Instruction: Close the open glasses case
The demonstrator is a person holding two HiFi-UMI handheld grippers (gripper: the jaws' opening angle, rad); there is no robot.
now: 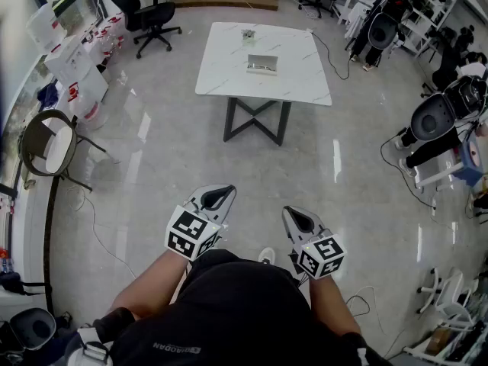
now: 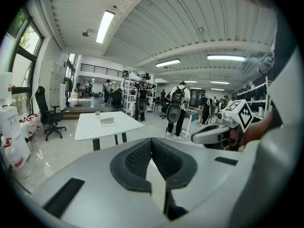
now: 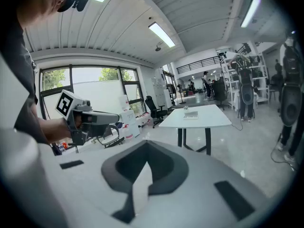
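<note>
1. The left gripper (image 2: 152, 140) has its jaws pressed together with nothing between them, and so does the right gripper (image 3: 146, 145).
2. Only the head view shows both held close to the person's body, well apart from the table (image 1: 229, 71) far ahead.
3. The case (image 1: 261, 65) lies open near the table's middle. Its inside is too small to make out.
4. A small item (image 1: 248, 35) sits at the far edge.
</note>
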